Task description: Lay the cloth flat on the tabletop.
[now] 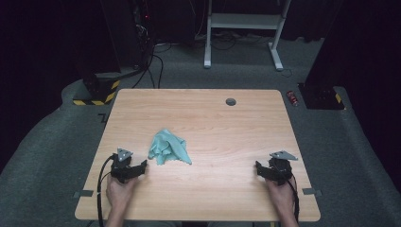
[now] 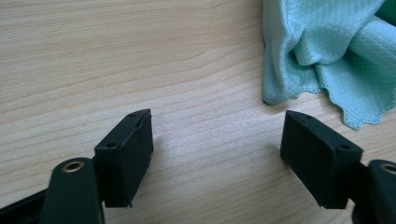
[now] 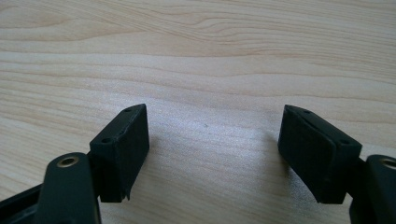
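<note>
Both tools gape wide, empty — left tool (image 2: 217,128) just beside the crumpled teal cloth (image 2: 327,51), right tool (image 3: 212,123) over bare bench (image 3: 201,56).

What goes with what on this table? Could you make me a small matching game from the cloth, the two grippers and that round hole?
Things:
1. cloth
2. left gripper
3. right gripper
4. hole

Descriptions:
A. open, far from the cloth
B. crumpled, pale green
C. dark and round, near the table's far edge
D. open, just short of the cloth

Pairs: 1-B, 2-D, 3-A, 4-C
</note>
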### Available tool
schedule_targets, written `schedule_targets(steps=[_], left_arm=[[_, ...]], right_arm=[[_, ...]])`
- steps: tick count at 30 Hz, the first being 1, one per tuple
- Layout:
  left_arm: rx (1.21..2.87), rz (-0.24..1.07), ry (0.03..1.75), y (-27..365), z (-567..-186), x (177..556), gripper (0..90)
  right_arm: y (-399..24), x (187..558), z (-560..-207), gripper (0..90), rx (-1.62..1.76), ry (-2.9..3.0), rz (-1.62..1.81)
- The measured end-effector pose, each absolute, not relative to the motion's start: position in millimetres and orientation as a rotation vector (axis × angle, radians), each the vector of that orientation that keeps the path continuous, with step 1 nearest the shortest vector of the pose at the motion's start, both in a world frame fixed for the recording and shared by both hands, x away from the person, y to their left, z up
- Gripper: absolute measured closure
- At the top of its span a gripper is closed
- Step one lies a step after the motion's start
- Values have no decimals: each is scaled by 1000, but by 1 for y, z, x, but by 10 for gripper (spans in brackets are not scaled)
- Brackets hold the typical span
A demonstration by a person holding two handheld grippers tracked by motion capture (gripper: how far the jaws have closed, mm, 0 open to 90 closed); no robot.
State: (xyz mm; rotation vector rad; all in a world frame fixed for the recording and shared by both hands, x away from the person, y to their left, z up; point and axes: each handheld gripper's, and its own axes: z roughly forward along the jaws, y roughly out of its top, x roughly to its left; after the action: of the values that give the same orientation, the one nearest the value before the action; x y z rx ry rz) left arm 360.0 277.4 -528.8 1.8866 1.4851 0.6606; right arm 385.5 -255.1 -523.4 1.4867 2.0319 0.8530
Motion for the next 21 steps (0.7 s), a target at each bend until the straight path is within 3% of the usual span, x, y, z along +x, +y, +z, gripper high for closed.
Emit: schedule_targets(steps=[11, 21], left_arm=[[1898, 646, 1492, 273, -529, 362, 155], [1897, 652, 1490, 272, -529, 362, 165]], right_arm=[[-255, 386, -523, 246, 1489, 2029, 852], [-255, 386, -523, 245, 1495, 2027, 852]])
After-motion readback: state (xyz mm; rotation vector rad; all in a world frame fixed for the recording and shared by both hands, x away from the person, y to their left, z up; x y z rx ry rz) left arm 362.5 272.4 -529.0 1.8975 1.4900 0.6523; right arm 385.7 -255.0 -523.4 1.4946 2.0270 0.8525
